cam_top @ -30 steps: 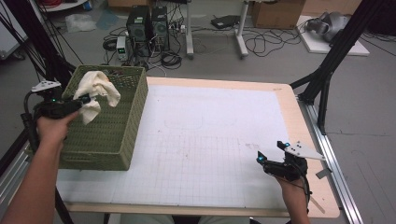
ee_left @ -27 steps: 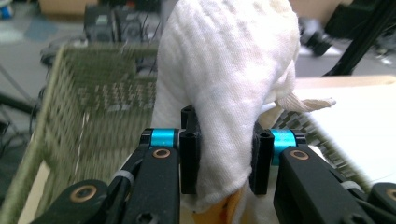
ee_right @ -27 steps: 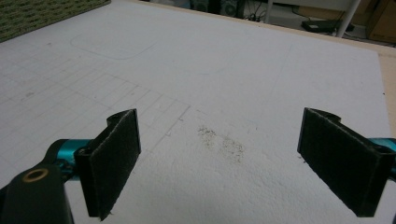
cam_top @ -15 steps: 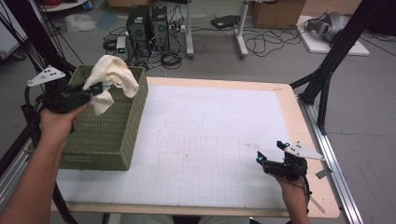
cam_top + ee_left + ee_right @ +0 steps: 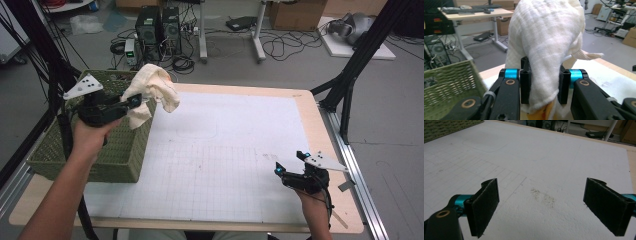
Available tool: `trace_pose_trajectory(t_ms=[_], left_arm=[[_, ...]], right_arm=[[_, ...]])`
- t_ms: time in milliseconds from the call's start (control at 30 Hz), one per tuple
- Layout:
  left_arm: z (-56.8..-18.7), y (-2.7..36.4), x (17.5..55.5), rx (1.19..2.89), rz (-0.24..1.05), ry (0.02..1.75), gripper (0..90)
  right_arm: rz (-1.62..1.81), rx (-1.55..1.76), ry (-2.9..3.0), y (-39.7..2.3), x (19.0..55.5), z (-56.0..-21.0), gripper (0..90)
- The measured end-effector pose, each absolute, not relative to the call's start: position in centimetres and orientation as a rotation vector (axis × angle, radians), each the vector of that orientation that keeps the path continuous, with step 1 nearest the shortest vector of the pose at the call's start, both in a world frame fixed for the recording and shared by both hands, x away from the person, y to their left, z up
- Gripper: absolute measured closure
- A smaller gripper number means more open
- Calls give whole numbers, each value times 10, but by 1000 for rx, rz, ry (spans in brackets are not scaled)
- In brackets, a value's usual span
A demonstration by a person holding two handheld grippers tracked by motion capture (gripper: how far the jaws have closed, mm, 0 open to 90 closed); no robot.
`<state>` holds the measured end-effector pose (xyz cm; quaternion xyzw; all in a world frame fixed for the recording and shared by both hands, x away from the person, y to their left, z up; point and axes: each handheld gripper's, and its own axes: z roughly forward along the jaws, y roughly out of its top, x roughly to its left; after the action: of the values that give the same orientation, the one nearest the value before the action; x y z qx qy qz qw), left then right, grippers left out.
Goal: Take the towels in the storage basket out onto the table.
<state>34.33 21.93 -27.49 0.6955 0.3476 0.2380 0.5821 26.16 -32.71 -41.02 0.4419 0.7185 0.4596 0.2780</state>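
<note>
A cream-white cloth (image 5: 152,92) hangs bunched in the air over the right rim of the green wicker basket (image 5: 55,147), above the table's left side. My left gripper (image 5: 134,101) is shut on it. In the left gripper view the cloth (image 5: 546,42) rises thick between both black pads (image 5: 525,85) and drapes over them, with a yellow-orange bit at its lower end. My right gripper (image 5: 290,165) rests low near the table's front right corner, open, and nothing lies between its pads (image 5: 486,202) but the white mat (image 5: 544,165).
The white gridded mat (image 5: 225,150) covers the wooden table, with a faint rounded outline drawn near its middle. A small dirty smudge (image 5: 542,196) marks the mat in front of the right gripper. Black frame legs stand at both sides; computers and cables lie on the floor behind.
My left hand has lifted the cloth up out of the basket and carried it rightward to the basket's right rim. The right gripper has stayed still.
</note>
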Motion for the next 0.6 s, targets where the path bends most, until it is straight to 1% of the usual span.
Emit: trace_pose_trajectory(t_ms=[300, 600], left_arm=[[-282, 189, 339, 1619, 511, 743, 717], [-298, 149, 339, 1642, 440, 683, 716]], right_arm=[[1234, 1183, 1934, -326, 262, -411, 125], [1232, 1183, 1936, -327, 262, -411, 125]])
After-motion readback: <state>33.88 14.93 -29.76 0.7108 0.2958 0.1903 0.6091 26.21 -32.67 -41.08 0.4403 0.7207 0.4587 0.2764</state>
